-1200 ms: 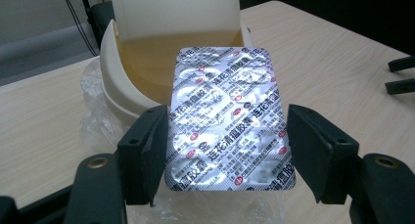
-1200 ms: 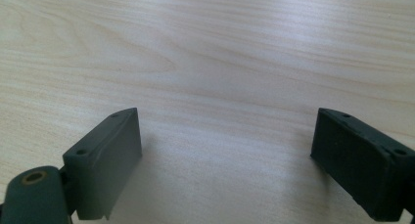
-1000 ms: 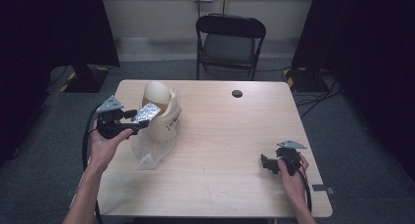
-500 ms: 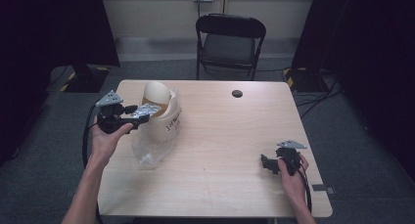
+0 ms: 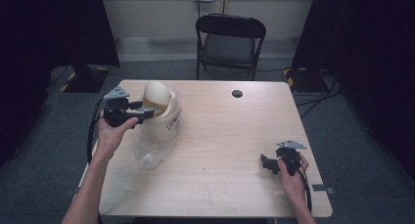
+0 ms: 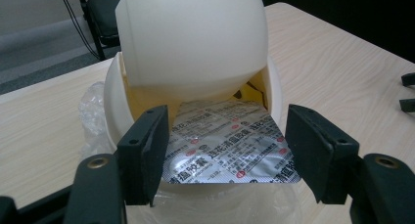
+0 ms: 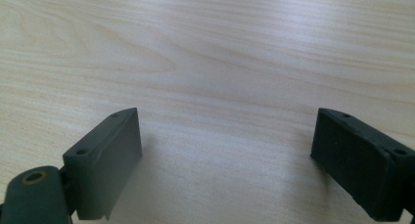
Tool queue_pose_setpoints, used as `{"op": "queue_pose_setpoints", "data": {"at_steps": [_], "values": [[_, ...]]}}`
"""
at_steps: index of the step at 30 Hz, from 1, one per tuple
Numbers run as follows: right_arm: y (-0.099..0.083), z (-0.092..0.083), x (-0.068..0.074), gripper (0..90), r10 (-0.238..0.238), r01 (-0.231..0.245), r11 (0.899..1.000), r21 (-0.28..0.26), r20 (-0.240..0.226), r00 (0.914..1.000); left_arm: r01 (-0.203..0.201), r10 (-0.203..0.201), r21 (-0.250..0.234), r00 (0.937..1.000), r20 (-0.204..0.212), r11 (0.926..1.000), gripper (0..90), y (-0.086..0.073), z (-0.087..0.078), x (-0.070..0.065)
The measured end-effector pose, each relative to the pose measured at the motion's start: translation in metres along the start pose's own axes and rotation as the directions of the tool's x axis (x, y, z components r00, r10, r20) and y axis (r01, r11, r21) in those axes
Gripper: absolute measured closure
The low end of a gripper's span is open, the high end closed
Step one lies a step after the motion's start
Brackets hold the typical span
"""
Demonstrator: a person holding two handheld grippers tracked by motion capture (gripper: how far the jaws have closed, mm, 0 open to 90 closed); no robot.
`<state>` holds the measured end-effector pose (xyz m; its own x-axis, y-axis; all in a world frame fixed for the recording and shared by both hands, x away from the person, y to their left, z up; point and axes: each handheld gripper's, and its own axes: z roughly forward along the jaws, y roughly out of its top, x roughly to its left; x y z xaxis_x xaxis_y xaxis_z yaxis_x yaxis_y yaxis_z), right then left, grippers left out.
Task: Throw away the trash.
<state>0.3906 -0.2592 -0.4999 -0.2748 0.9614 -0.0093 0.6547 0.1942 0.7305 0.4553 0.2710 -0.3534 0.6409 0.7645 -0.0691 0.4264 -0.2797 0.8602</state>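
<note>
Left tongs (image 6: 225, 155) are held open astride a foil blister pack (image 6: 225, 145) lodged in a cream swing-lid bin (image 6: 191, 53). Right tongs (image 7: 225, 160) are held open over the bare surface (image 7: 205, 48)

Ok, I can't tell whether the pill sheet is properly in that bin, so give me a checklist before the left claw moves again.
1. Left claw open: ok, jaws stand apart on either side of the foil blister sheet.
2. Sheet released: cannot tell; no jaw clearly presses it.
3. Sheet fully inside the white bin: not ok, its near edge pokes out of the opening.
4. Swing lid tipped open: ok.
5. Bin upright on table: ok, with clear plastic bag beside it.
6. Right claw out of the way: ok, open over bare wood.
</note>
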Motion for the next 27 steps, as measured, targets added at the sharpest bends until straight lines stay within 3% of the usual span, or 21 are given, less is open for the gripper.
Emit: {"op": "queue_pose_setpoints", "data": {"at_steps": [12, 15, 19, 27], "values": [[0.0, 0.0, 0.0, 10.4, -0.001, 0.001, 1.0, 0.0, 0.0, 1.0, 0.0, 0.0, 0.025, 1.0, -0.004, 0.9997, 34.0, 0.002, 0.017, -0.002], [0.0, 0.0, 0.0, 10.4, -0.001, 0.001, 1.0, 0.0, 0.0, 1.0, 0.004, -0.003, 0.034, 0.9995, -0.032, 0.9994, 33.8, 0.003, 0.02, -0.002], [0.0, 0.0, 0.0, 10.4, -0.001, 0.001, 1.0, 0.0, 0.0, 1.0, 0.039, -0.039, 0.023, 0.999, -0.023, 0.999, 29.8, 0.003, 0.02, 0.001], [0.0, 0.0, 0.0, 10.4, -0.001, 0.001, 1.0, 0.0, 0.0, 1.0, 0.048, -0.048, 0.01, 0.9988, -0.013, 0.9988, 22.4, 0.0, 0.013, 0.003]]}}
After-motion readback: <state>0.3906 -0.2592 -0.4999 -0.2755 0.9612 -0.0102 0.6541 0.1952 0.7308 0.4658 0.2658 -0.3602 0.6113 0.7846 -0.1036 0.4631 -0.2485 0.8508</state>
